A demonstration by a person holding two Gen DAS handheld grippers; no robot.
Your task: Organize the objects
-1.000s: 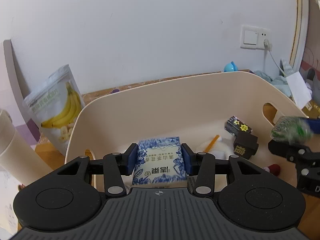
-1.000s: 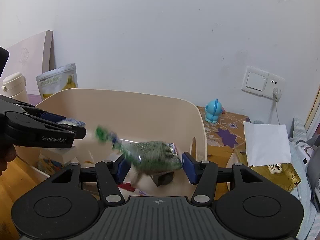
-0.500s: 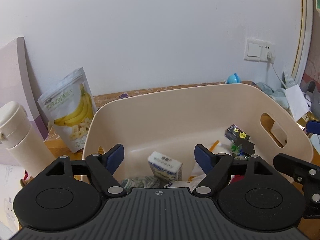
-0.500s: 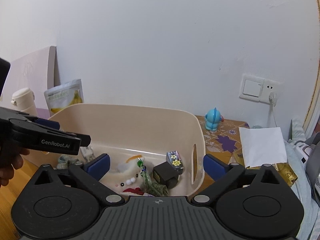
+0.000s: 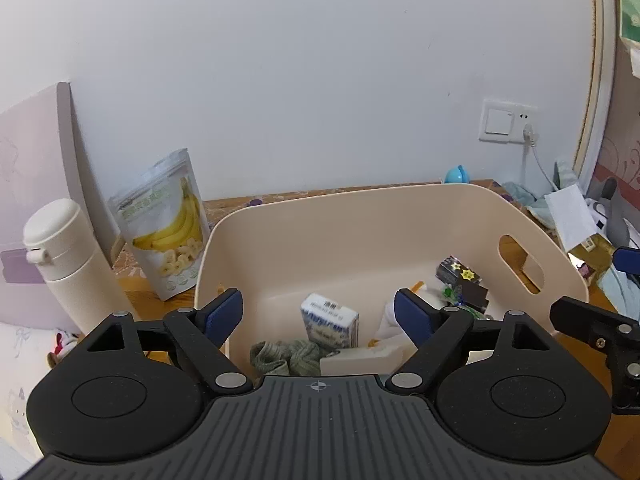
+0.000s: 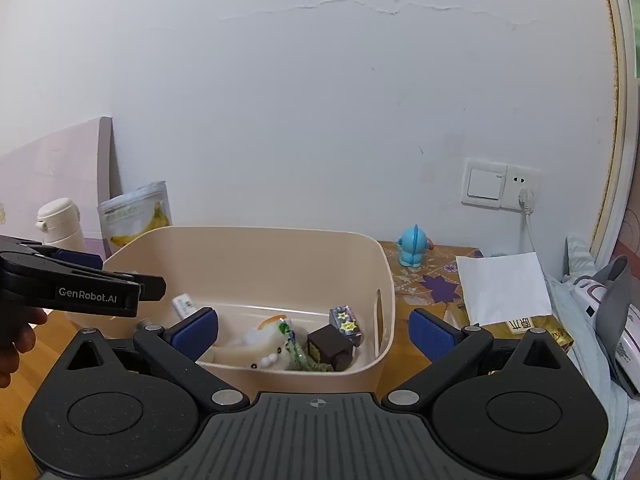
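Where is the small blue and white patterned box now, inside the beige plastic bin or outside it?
Inside. The small blue and white patterned box stands on the floor of the beige plastic bin, beside grey-green socks; the open left gripper holds nothing.

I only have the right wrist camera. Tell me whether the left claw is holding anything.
Observer: No. The left claw is wide open and empty, facing into the beige plastic bin.
Operator: Report what sits in the bin right in front of it.
Observer: A blue-and-white patterned carton, standing on end.
Operator: Name anything next to that carton.
Observer: A crumpled grey-green knitted cloth lies at the carton's near-left side.
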